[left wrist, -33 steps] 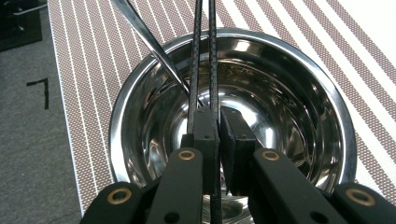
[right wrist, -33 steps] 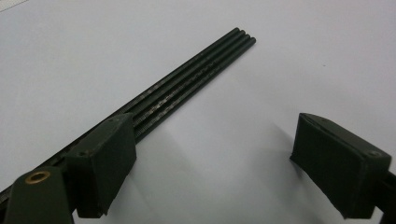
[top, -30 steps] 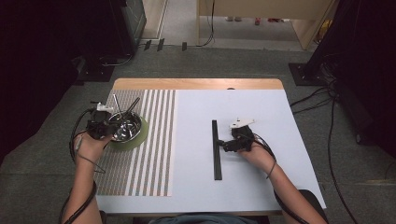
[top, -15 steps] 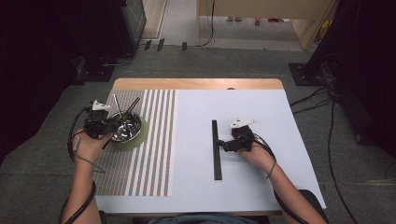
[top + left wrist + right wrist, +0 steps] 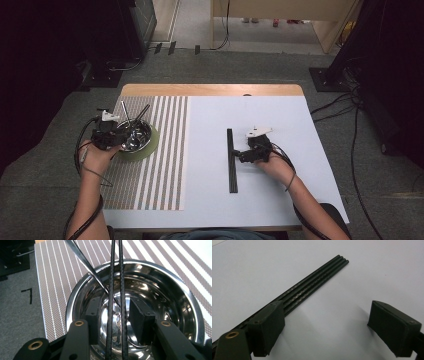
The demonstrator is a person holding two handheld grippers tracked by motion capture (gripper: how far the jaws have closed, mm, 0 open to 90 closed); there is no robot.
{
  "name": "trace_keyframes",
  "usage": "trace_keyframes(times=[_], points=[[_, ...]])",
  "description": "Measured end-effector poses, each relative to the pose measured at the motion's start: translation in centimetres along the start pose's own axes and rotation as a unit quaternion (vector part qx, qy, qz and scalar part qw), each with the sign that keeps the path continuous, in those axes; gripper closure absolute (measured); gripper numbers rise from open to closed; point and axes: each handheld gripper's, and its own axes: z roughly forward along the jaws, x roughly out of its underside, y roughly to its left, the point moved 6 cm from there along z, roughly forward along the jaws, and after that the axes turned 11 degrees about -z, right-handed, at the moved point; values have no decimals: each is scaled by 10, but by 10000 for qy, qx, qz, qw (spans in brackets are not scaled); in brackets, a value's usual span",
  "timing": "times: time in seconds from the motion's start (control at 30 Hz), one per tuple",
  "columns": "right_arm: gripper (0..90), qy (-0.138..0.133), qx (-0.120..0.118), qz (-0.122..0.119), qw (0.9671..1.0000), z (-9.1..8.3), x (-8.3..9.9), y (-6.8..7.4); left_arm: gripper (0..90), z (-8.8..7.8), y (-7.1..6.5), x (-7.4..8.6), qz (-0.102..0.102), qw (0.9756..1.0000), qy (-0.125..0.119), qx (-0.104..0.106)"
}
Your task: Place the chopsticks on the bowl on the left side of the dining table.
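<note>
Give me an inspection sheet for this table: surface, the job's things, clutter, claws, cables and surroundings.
Surface: white table with a wooden far edge; brown-and-white striped mat on its left part.
Job's things: shiny steel bowl on a green round plate, on the mat; two black chopsticks and a metal utensil handle lean in the bowl. Bundle of black chopsticks lies flat on the white part.
Clutter: nothing seen.
Claws: left claw has just been opening, jaws apart around the two chopsticks, pads clear. Right claw open beside the bundle.
Cables: trail from each claw; more on the floor, right.
Surroundings: grey carpet, dark equipment at both sides.
</note>
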Motion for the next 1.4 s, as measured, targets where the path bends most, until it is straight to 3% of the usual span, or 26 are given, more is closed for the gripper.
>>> trace_keyframes(times=[0.4, 0.6, 0.9, 1.1, 1.4], points=[[135, 0, 0, 0, 10000, 0, 0, 0, 745, 5, 2, 3, -62, 9998, 168, 9], [135, 0, -1, 1, 10000, 0, 0, 0, 801, 6, 3, 5, -87, 9997, 158, 177], [135, 0, -1, 1, 10000, 0, 0, 0, 807, 5, -4, 6, 196, 9989, 241, 363], [135, 0, 0, 2, 10000, 0, 0, 0, 807, 5, -11, 6, 281, 9979, 290, 500], [135, 0, 0, 1, 10000, 0, 0, 0, 807, 3, -20, 9, 497, 9955, 370, 713]])
